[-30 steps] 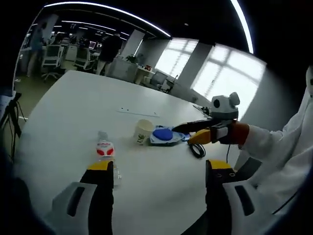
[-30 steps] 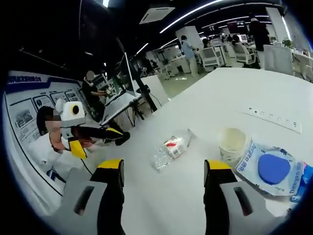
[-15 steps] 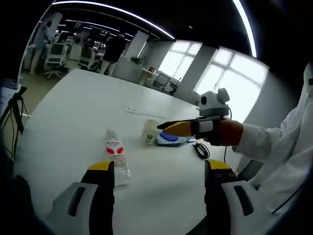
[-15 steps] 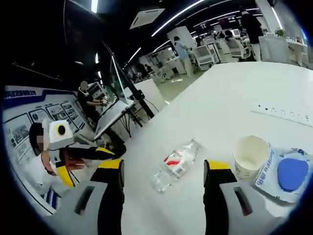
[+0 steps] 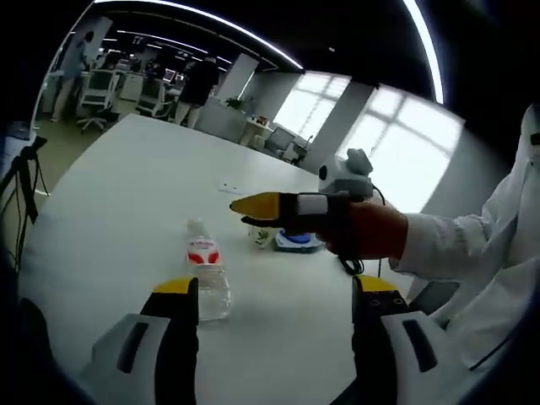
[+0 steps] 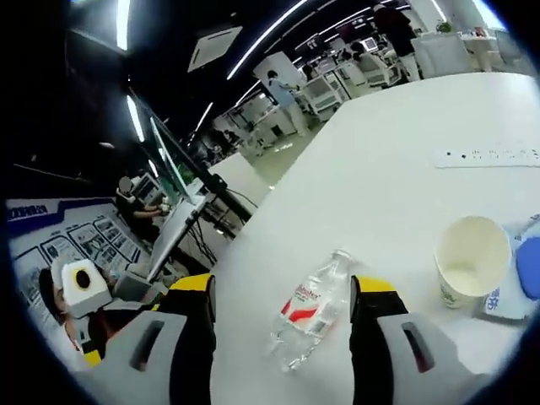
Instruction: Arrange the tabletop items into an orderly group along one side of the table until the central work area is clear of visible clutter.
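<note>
- On the white counter (image 5: 110,194) in the left gripper view, a clear water bottle (image 5: 206,272) with a red label is seen standing upright, just beyond the left-hand finger of the left gripper (image 5: 274,325).
- The left gripper's fingers (image 5: 179,333) are held wide apart, with nothing between them.
- Right of the bottle and further back, a paper cup (image 5: 262,237) is partly hidden by the right gripper (image 5: 253,205), which is reached in from the right by a hand (image 5: 371,232) in a white sleeve (image 5: 472,253).
- Beside the cup, a blue packet (image 5: 297,240) is laid flat, and a black cable (image 5: 348,266) is glimpsed under the hand.
- From that side view, whether the right gripper's yellow-tipped fingers are parted cannot be told.
- In the right gripper view, the bottle (image 6: 312,310) is framed between the spread, empty fingers (image 6: 196,337), untouched by either.
- To its right, the open cup (image 6: 471,261) is seen touching the packet (image 6: 519,278) at the edge.
- A power strip (image 6: 489,155) is set further back on the counter (image 6: 396,152).
</note>
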Demonstrator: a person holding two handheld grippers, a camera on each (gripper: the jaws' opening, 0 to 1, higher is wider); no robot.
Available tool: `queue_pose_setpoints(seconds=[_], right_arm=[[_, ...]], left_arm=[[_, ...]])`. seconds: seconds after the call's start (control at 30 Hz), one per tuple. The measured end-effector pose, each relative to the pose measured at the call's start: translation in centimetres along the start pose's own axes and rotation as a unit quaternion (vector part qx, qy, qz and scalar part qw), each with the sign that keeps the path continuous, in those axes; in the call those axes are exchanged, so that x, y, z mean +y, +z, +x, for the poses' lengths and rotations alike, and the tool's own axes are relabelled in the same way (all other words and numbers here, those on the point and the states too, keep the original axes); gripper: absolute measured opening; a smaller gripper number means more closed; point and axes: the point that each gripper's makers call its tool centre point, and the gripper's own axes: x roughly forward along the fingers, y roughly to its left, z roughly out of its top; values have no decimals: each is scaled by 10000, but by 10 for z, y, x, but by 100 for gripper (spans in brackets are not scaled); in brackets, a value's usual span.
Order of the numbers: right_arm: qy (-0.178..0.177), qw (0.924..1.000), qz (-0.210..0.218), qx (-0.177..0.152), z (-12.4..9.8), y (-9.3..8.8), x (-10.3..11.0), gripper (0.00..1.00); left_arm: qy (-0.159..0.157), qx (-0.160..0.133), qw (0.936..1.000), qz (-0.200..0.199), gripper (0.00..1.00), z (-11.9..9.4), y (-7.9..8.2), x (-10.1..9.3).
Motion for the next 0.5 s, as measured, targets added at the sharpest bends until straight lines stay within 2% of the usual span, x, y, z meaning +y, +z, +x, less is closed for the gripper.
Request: queue_pose_setpoints(seconds=[0.23, 0.3, 0.5], right_arm=[[-472, 9984, 298, -21, 21, 2, -18, 59], [-586, 9974, 409, 98, 29, -2, -21, 57], [-857, 9948, 529, 171, 44, -9, -30, 55]], left_arm=[[-58, -50, 9999, -66, 75, 3, -6, 3], [-79, -52, 9999, -92, 74, 4, -8, 4], [-126, -14, 9998, -119, 74, 6, -15, 6]])
